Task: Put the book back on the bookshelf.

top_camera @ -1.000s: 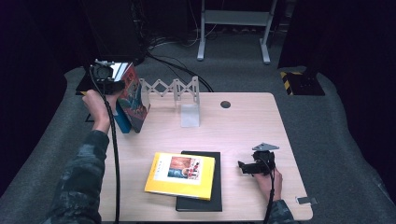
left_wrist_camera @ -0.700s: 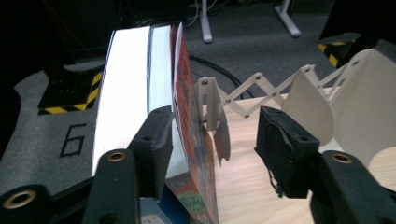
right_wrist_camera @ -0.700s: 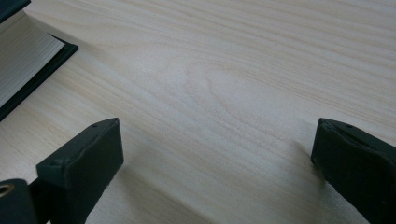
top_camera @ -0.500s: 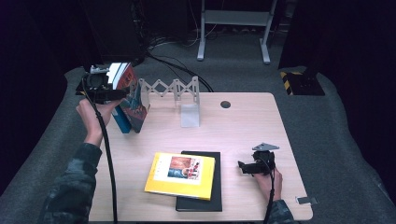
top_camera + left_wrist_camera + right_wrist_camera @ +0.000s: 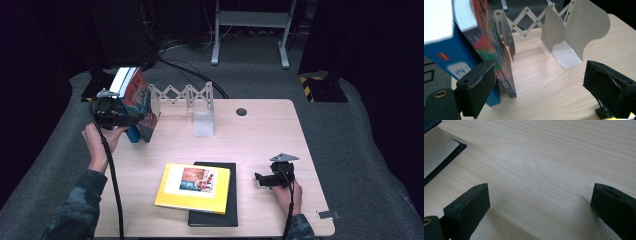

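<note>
My left gripper [image 5: 134, 120] has just been opening; its jaws stand wide, nothing between them, beside the leaning books [image 5: 486, 47] at the rack's [image 5: 182, 95] left end. Risk: unsupported, they slide flat. My right gripper [image 5: 265, 178] rests wide open, empty, near the stacked books [image 5: 195, 187].

The books [image 5: 136, 102], a blue one and a red-covered one, stand tilted at the table's [image 5: 250, 145] far-left corner against the bookend [image 5: 155, 102].
</note>
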The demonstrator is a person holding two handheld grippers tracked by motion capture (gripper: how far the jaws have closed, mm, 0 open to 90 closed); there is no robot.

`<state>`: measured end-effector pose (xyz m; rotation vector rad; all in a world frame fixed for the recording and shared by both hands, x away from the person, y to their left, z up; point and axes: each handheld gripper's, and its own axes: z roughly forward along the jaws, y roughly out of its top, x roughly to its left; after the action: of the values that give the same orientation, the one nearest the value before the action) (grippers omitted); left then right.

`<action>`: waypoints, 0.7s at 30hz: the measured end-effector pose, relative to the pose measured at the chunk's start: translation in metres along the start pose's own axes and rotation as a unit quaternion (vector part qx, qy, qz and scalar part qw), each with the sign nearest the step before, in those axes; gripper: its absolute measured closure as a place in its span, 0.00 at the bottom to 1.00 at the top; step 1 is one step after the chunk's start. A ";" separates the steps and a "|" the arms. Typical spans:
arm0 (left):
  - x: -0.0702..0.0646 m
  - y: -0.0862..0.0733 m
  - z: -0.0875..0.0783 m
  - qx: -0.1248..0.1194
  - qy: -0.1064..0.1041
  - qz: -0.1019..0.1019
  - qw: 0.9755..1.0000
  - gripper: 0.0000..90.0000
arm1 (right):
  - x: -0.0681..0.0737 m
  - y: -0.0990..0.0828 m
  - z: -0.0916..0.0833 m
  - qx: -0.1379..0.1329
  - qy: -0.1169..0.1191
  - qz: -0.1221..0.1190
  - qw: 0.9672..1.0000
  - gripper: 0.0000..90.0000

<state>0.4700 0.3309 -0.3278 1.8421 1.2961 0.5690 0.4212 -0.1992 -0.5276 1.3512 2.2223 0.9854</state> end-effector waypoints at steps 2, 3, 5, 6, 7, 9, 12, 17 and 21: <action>-0.002 -0.008 0.001 0.009 -0.004 0.003 1.000 0.10 | 0.000 0.000 0.000 -0.002 0.001 0.000 1.000 0.02; -0.003 -0.014 0.002 0.014 -0.003 0.005 1.000 0.08 | 0.000 0.000 0.000 0.002 0.002 0.000 1.000 0.02; -0.003 -0.023 0.004 0.014 -0.009 -0.001 1.000 0.03 | 0.000 0.000 0.000 0.004 0.002 -0.004 1.000 0.02; -0.003 -0.027 0.005 0.017 -0.010 -0.001 1.000 0.03 | 0.000 0.000 0.000 0.004 0.002 -0.004 1.000 0.02; -0.003 -0.033 0.007 0.020 -0.013 -0.002 1.000 0.02 | 0.000 0.000 0.000 0.004 0.002 -0.004 1.000 0.02; -0.004 -0.050 0.012 0.029 -0.017 -0.005 0.999 0.00 | 0.001 0.000 0.000 0.003 0.002 -0.005 1.000 0.02; -0.005 -0.062 0.016 0.034 -0.018 -0.006 0.999 0.00 | 0.002 0.000 0.000 -0.001 0.001 -0.009 1.000 0.02; -0.010 -0.085 0.021 0.039 -0.021 -0.008 0.999 0.00 | 0.002 0.000 0.000 0.000 0.005 0.001 1.000 0.02; -0.013 -0.102 0.024 0.036 -0.025 -0.015 0.999 0.00 | 0.001 0.000 -0.001 -0.002 0.011 0.010 1.000 0.02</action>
<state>0.4247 0.3268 -0.4230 1.8799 1.3232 0.4627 0.4200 -0.1987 -0.5262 1.3697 2.2261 1.0163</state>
